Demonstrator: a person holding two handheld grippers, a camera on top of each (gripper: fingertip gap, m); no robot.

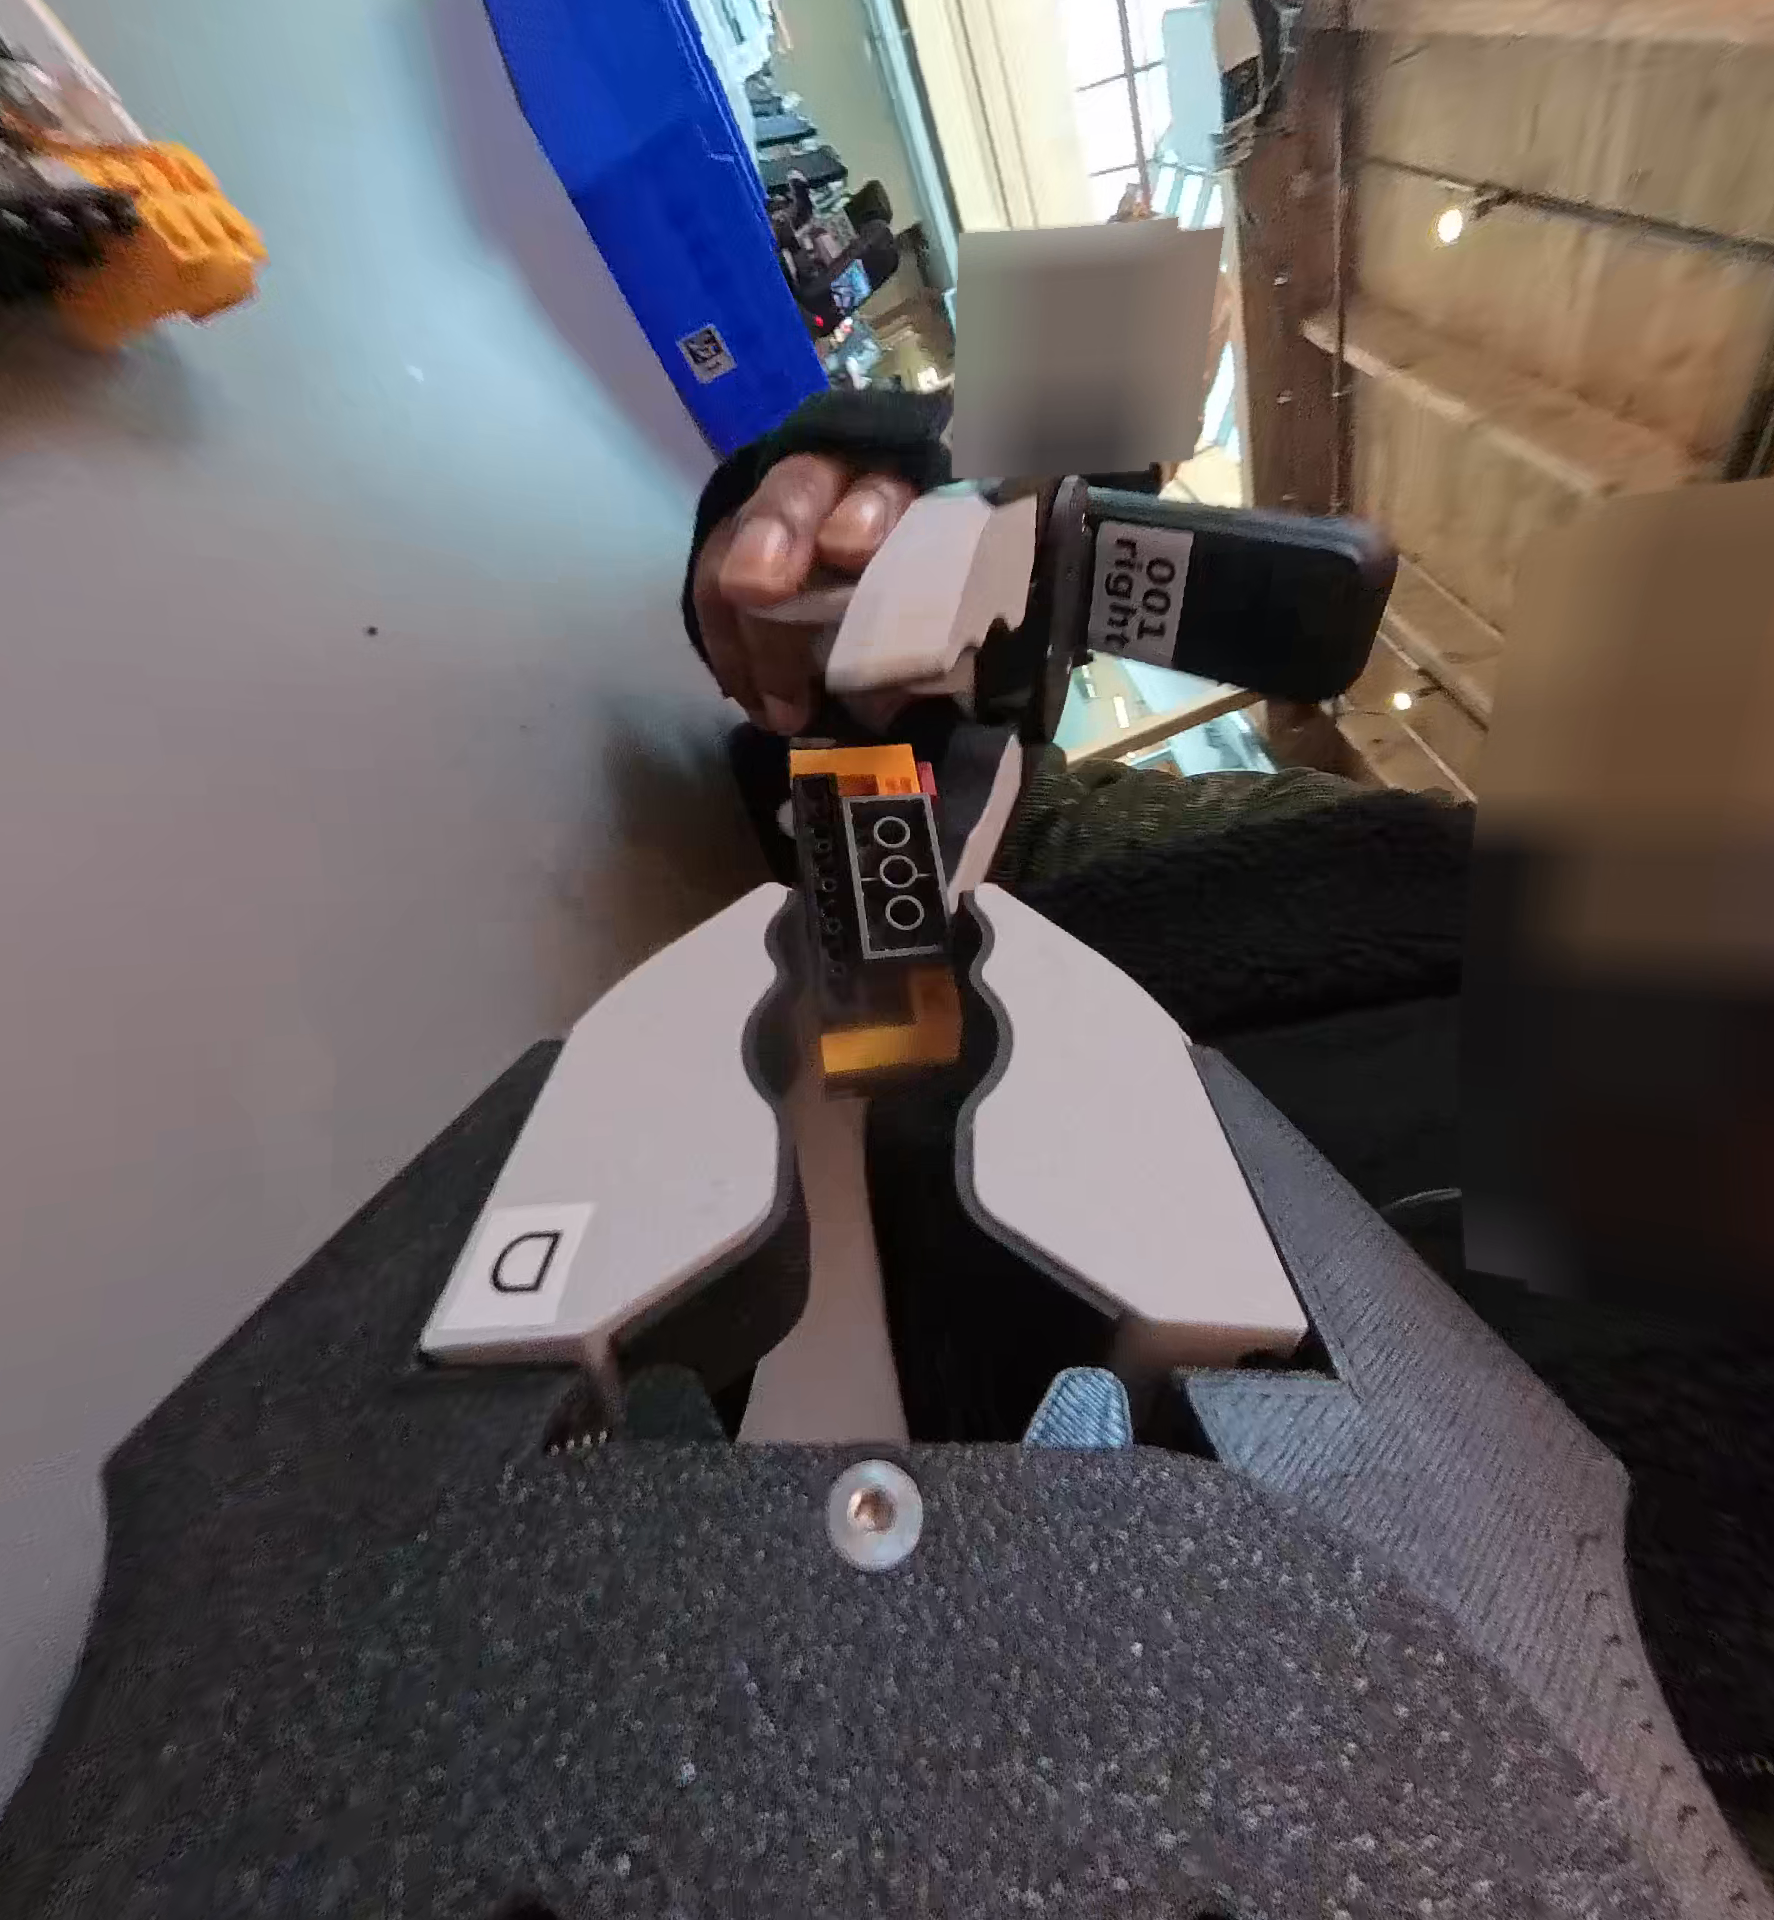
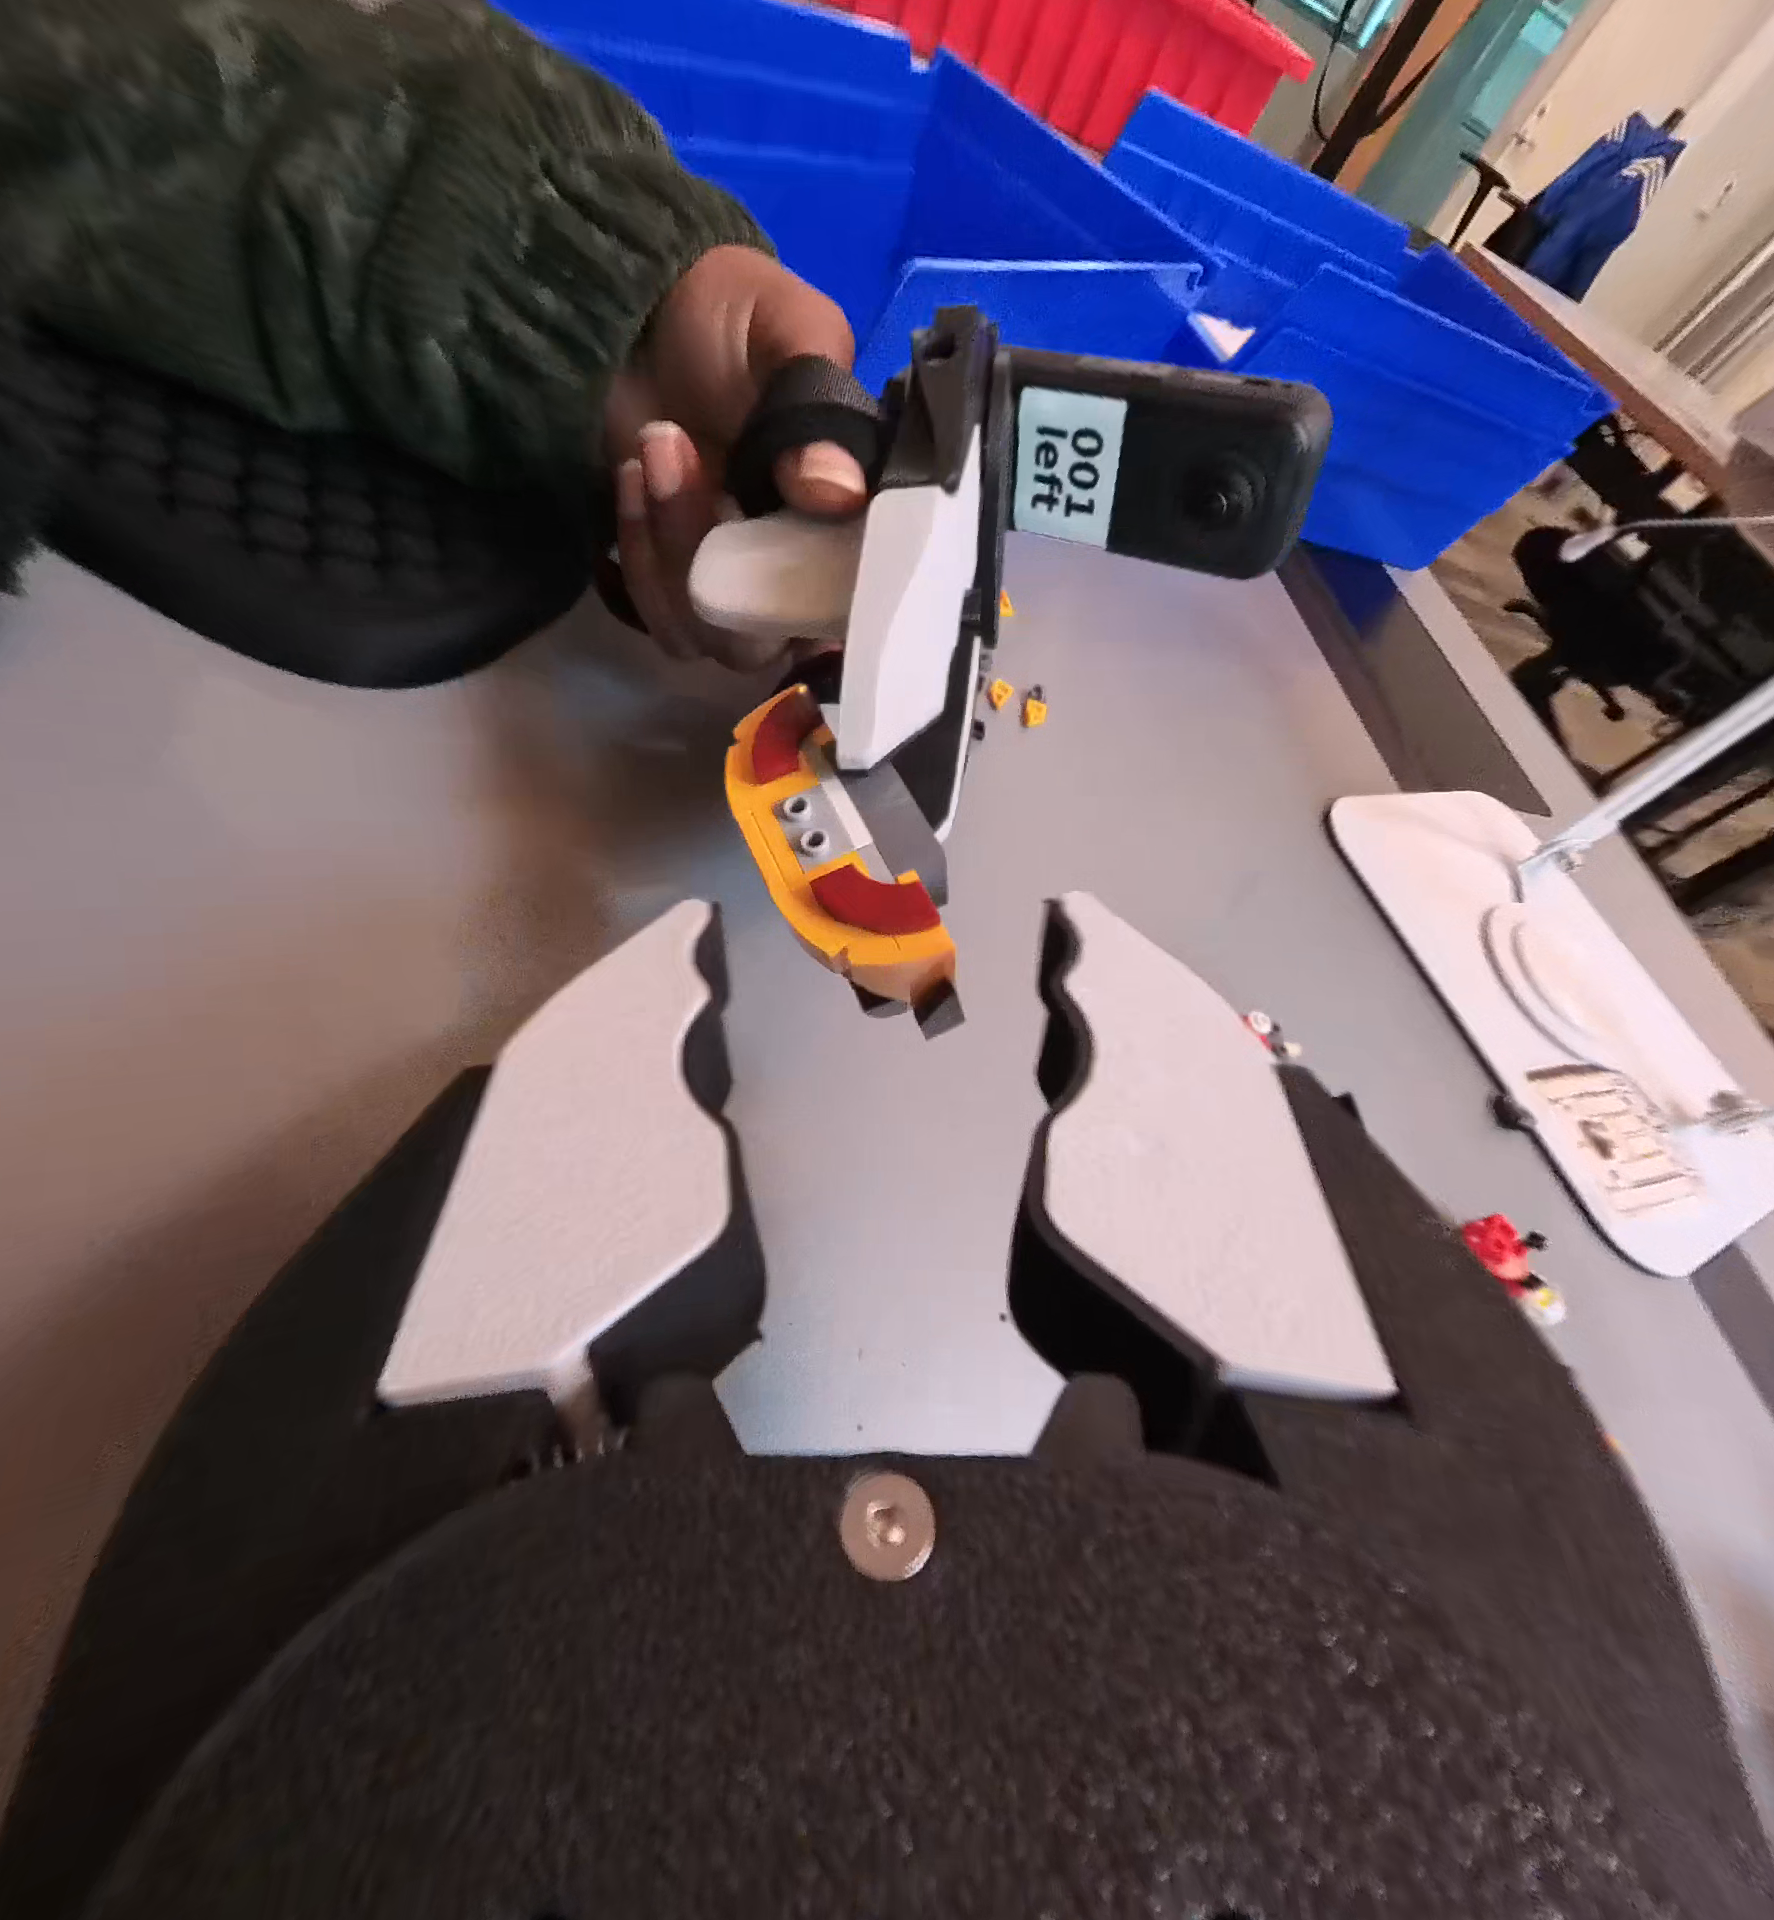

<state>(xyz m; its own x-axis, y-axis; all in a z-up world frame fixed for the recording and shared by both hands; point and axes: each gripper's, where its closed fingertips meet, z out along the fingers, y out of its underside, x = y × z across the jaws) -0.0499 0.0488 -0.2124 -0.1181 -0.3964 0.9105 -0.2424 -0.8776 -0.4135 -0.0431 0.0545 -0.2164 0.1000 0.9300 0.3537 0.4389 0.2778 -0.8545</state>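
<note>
Two small yellow pieces [image 2: 1016, 698] beyond model [image 2: 831, 862]

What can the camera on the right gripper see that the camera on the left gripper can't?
Only the right wrist view shows the brick model's orange curved side with dark red arches, the small yellow pieces on the grey table, the white lamp base and the right gripper's fingers spread wide with nothing between them.

Only the left wrist view shows the model's black underside and an orange and black brick pile far off.

Both show the left gripper clamped on the model and the blue bins.
</note>
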